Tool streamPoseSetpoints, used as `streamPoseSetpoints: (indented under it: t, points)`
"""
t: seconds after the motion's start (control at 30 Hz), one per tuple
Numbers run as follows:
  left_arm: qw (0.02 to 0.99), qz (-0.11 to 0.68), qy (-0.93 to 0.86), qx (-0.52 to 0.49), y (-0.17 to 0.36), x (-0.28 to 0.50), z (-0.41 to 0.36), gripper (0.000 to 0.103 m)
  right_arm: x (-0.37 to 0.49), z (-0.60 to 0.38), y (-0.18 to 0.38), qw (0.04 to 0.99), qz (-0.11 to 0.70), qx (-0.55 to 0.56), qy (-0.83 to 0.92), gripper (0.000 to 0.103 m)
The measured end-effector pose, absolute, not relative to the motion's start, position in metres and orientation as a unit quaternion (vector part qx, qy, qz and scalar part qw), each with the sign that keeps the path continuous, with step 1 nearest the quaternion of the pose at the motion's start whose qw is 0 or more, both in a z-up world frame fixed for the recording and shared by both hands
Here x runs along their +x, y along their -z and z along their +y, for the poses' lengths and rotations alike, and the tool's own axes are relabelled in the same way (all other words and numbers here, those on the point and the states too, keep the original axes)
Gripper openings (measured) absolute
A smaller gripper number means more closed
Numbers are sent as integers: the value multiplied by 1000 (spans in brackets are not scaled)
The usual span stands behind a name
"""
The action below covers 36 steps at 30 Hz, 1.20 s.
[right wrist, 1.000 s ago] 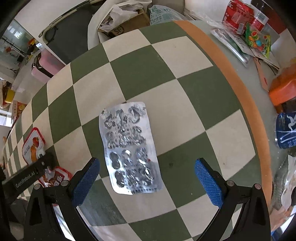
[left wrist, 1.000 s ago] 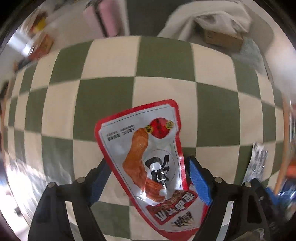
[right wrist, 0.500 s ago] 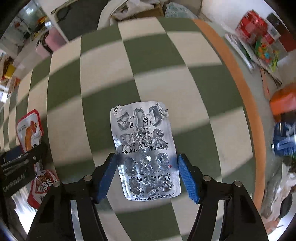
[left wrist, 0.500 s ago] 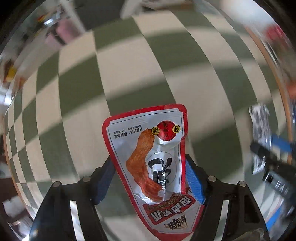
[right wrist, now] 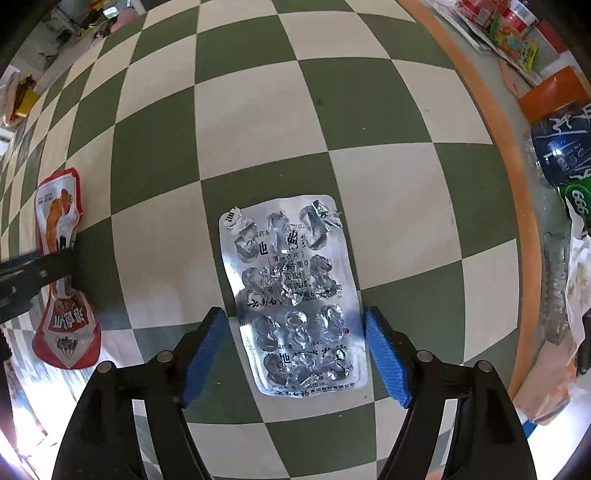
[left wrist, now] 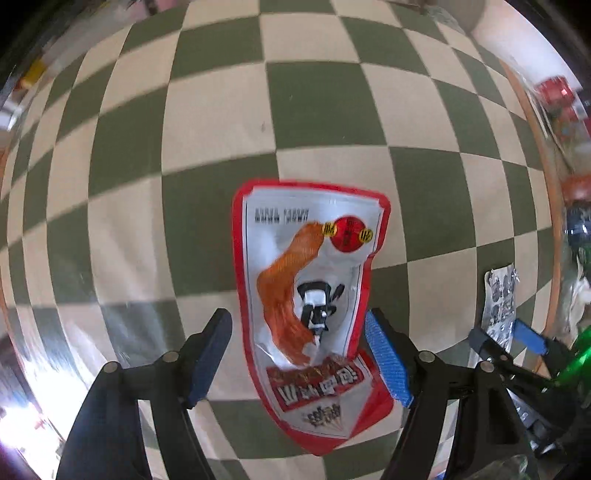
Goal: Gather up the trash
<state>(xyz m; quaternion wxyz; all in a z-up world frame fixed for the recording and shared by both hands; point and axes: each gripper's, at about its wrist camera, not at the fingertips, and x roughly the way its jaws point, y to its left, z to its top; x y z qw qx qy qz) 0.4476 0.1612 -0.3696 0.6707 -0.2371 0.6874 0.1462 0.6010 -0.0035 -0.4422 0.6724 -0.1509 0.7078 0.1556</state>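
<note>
A red and silver snack wrapper (left wrist: 310, 295) hangs between the blue pads of my left gripper (left wrist: 296, 314), above the green and cream checked cloth (left wrist: 221, 122). The jaws are easing open, but the right pad still touches the wrapper's edge. In the right wrist view the same wrapper (right wrist: 59, 214) shows at the left with a black finger (right wrist: 37, 266) across it. My right gripper (right wrist: 293, 314) holds a used silver blister pack (right wrist: 291, 280) by its sides, and its jaws are opening slightly. That pack (left wrist: 500, 295) sticks up from the right gripper (left wrist: 498, 332) in the left wrist view.
An orange border (right wrist: 495, 122) runs along the cloth's right side. Beyond it lie a blue bottle (right wrist: 561, 151), an orange box (right wrist: 554, 96), bright snack packets (right wrist: 513, 33) and crumpled plastic (right wrist: 580, 266).
The right jaws came in from wide open onto the blister pack. Both grippers slid across the checked cloth, and each item stayed between its pads.
</note>
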Motion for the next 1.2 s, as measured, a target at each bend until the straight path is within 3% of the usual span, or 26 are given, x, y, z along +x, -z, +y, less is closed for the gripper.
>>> streamPoseSetpoints:
  t: [0.2, 0.37, 0.4, 0.6, 0.93, 1.0, 1.2]
  points:
    - [674, 680, -191, -214, 373, 449, 133, 73, 598, 5, 441, 691, 691, -148, -153, 81]
    - [694, 669, -188, -186, 366, 458, 115, 56, 586, 4, 436, 696, 684, -153, -159, 78]
    - [698, 667, -186, -183, 365, 456, 122, 52, 581, 1, 433, 699, 680, -152, -161, 68]
    - [706, 663, -179, -173, 352, 456, 99, 44, 561, -18, 431, 702, 677, -148, -163, 69]
    - [716, 646, -167, -206, 321, 441, 131, 38, 569, -46, 389, 706, 674, -109, -188, 69]
    - [722, 638, -156, -217, 311, 434, 131, 14, 568, -48, 379, 709, 670, -104, -195, 69]
    - [730, 621, -138, -252, 300, 407, 138, 4, 554, -57, 340, 722, 653, -90, -211, 69]
